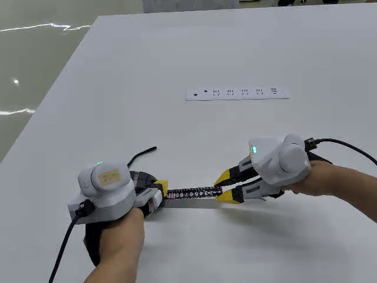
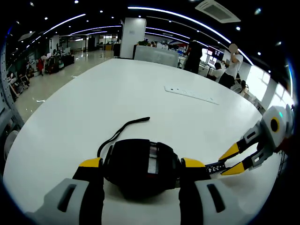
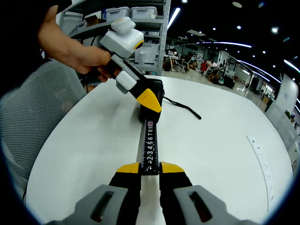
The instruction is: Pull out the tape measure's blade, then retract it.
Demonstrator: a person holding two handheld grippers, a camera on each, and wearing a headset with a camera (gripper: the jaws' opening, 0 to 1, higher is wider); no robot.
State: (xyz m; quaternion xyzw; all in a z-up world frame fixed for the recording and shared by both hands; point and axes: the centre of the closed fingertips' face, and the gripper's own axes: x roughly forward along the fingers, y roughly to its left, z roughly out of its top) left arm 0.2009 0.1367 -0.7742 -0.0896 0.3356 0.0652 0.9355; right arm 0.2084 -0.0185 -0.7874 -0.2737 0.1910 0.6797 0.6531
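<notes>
now: blade drawn out between the two grippers

the tape measure, a black case, sits on the white table near its front edge, on the person's left. the left gripper holds it: in the left gripper view the yellow-tipped fingers press against both sides of the case, clamped on it. a thin black strap trails from the case over the tabletop, away from the person.

the blade runs out of the case to the right, low over the table, and ends at the right gripper. in the right gripper view the printed numbers on the blade read clearly, and the right gripper's two yellow fingers sit tight against either edge of the blade's end, pinching it between them. the same view shows the left gripper at the far end of the blade, with a hand around its grip.

a flat white power strip lies farther back on the table, well apart from the grippers and the tape measure.
</notes>
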